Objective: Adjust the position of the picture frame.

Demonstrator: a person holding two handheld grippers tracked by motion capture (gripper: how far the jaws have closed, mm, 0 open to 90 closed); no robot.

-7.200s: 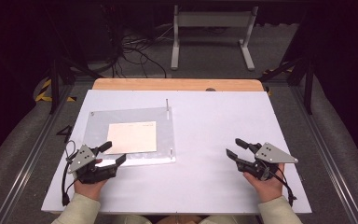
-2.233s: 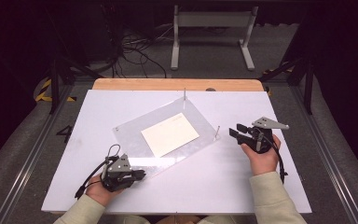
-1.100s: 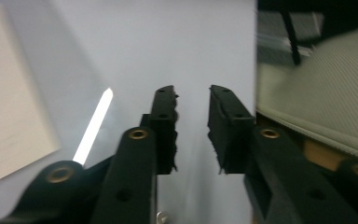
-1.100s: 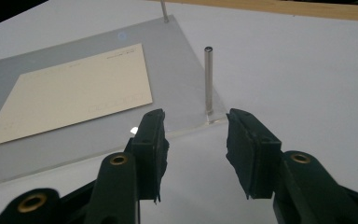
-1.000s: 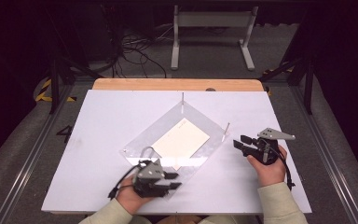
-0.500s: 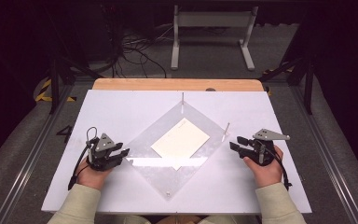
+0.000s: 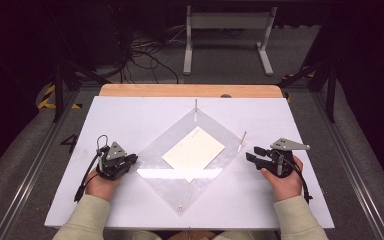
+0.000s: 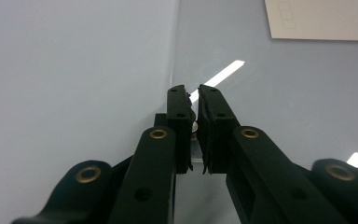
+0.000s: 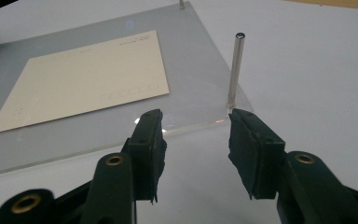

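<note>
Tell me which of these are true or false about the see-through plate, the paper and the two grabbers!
1. The clear plate lies turned like a diamond on the white table. True.
2. A cream paper sheet lies at the middle of the plate. True.
3. The paper is crumpled into a ball. False: it lies flat.
4. The right gripper has its jaws apart, near the plate's corner with a metal pin. True.
5. The left gripper is wide open. False: its jaws are pinched shut at the plate's edge.
</note>
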